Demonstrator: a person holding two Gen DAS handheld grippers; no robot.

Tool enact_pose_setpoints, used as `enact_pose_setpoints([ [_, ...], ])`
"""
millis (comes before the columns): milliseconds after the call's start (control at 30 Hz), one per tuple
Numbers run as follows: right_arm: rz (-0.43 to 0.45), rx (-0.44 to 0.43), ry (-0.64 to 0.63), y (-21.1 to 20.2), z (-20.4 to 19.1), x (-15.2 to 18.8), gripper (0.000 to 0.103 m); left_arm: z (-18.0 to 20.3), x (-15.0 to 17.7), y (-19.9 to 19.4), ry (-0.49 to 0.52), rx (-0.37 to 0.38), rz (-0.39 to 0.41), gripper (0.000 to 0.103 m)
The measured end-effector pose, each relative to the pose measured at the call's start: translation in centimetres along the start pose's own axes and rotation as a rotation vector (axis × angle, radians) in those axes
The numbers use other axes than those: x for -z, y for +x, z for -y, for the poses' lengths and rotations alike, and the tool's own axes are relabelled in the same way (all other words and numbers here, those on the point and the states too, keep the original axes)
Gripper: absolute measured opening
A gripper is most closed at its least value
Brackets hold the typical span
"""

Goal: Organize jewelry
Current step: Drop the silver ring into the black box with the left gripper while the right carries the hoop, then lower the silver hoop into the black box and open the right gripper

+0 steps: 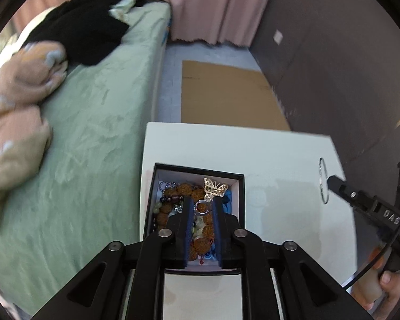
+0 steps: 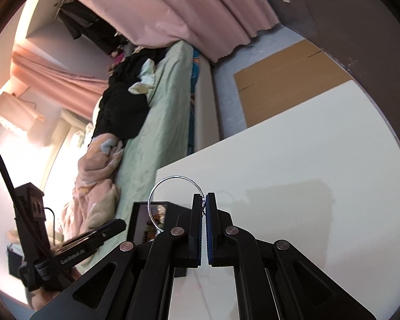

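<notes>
A black box (image 1: 197, 170) with a white lining sits on the white table (image 1: 280, 154), full of jewelry: brown bead bracelets (image 1: 184, 190), a gold butterfly piece (image 1: 214, 188) and blue and silver items. My left gripper (image 1: 203, 201) hangs over the box, its blue pads apart, with only the box's beads showing in the gap. To the right, my right gripper (image 1: 330, 180) is shut on the edge of a thin silver bangle (image 1: 323, 181). In the right wrist view the bangle (image 2: 173, 177) stands up from the pinched tips (image 2: 204, 197), with the box (image 2: 140, 221) and left gripper (image 2: 117, 225) behind it.
A bed with a green sheet (image 1: 98, 106) runs along the table's left, piled with a pink blanket (image 1: 16, 106) and black clothes. Flat cardboard (image 1: 226, 93) lies on the floor beyond the table, by a dark wall and pink curtains. A person's hand (image 1: 381, 285) holds the right gripper's handle.
</notes>
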State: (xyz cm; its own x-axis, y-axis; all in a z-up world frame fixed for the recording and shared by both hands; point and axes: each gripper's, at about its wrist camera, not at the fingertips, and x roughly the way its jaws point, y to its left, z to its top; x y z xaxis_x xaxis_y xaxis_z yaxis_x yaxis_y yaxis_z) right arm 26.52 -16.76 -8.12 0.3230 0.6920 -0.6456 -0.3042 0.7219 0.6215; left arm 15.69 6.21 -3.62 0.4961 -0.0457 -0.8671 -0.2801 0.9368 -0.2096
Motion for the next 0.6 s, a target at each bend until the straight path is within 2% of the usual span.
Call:
enact_pose_setpoints([
  [33, -0.001, -0.006, -0.005, 0.1, -0.3, 0.0, 0.003, -0.6, 0.5, 0.0, -0.025, 0.028, 0.012, 0.055],
  [100, 0.001, -0.018, -0.016, 0.2, -0.9, 0.2, 0.003, -1.5, 1.0, -0.3, -0.059, 0.060, 0.052, 0.074],
  [267, -0.004, -0.036, -0.048, 0.7, -2.4, 1.0, 0.003, -2.8, 1.2, -1.2, -0.093, 0.122, 0.104, 0.074],
  [433, -0.012, -0.049, -0.089, 1.4, -4.3, 2.0, 0.003, -4.1, 1.3, -2.7, -0.107, 0.142, 0.152, 0.074],
  [600, -0.014, -0.068, -0.095, 2.9, -5.9, 2.6, 0.003, -5.4, 1.8, -2.8, -0.126, 0.152, 0.146, 0.074],
])
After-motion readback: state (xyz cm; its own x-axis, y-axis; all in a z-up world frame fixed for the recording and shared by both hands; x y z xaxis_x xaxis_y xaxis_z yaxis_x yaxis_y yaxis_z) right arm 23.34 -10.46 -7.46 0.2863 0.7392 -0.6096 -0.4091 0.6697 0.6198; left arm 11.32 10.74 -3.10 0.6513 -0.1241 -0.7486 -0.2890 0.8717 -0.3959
